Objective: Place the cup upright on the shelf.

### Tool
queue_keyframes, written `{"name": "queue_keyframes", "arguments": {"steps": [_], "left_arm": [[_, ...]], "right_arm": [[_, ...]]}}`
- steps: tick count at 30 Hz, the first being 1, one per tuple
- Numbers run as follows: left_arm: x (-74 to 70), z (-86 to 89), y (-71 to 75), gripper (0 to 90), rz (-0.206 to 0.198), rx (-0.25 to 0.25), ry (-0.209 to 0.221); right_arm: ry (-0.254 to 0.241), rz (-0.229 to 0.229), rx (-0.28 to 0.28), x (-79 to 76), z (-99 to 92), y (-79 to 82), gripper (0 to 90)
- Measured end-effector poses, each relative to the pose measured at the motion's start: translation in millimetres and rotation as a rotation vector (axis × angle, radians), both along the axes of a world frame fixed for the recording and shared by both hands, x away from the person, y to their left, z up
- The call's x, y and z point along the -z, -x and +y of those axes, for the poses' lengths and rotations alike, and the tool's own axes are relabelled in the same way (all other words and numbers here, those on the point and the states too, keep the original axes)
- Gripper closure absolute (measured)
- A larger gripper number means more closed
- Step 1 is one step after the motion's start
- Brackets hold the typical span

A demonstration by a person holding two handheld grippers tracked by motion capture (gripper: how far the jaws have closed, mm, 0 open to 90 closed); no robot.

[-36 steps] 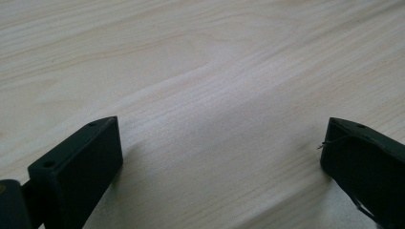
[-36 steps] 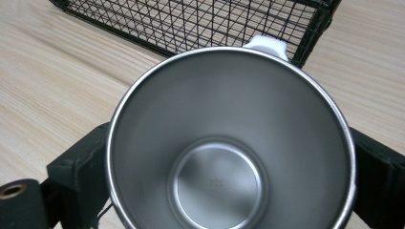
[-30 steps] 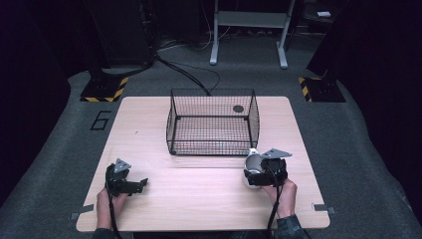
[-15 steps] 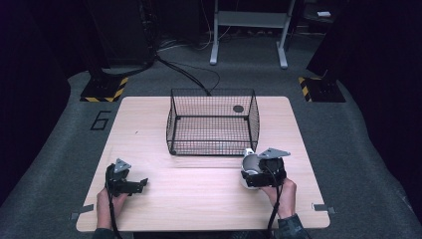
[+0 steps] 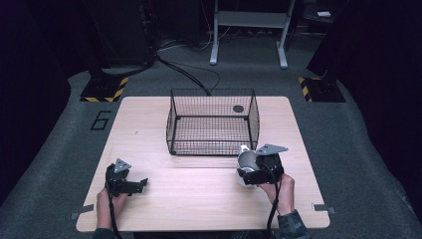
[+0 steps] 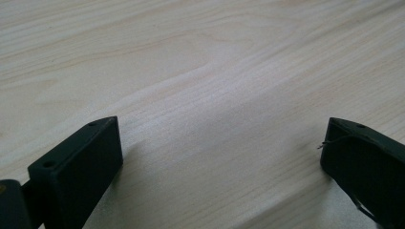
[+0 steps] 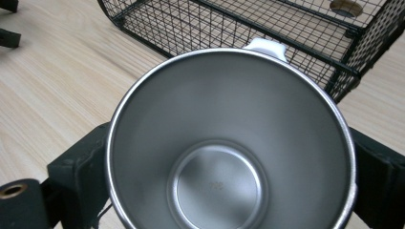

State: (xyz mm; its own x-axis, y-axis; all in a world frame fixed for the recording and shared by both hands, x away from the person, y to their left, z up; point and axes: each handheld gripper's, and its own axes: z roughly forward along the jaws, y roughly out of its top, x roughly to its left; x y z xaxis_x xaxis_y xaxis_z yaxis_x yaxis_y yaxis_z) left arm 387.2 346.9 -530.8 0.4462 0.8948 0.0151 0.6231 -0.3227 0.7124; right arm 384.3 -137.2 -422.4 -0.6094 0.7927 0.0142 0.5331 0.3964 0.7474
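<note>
Now | table [image 5: 199,199] bearing basket [image 5: 213,122], its near wall risking catching cup [image 7: 229,143] | right gripper [image 5: 256,169] clamping cup just before basket, smooth steel possibly slipping | left gripper [image 5: 130,185] resting wide open, gripping nothing

Basket [image 5: 212,122] at table [image 5: 149,124] centre-rear; cup [image 5: 245,162] just before its right corner, left gripper [image 5: 144,182] well apart, front-left.

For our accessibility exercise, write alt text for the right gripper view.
A steel cup with an empty, shiny inside sits between the right gripper's two black jaws, seen from above its open mouth. Beyond it, a black wire basket stands on the pale wooden table.
</note>
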Motion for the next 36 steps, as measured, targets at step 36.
{"name": "queue_keyframes", "arguments": {"steps": [36], "left_arm": [[0.3,0.0,-1.7,0.3,0.000,-0.005,0.009]], "right_arm": [[0.020,-0.047,-0.114,-53.4,30.8,-17.6,5.9]]}}
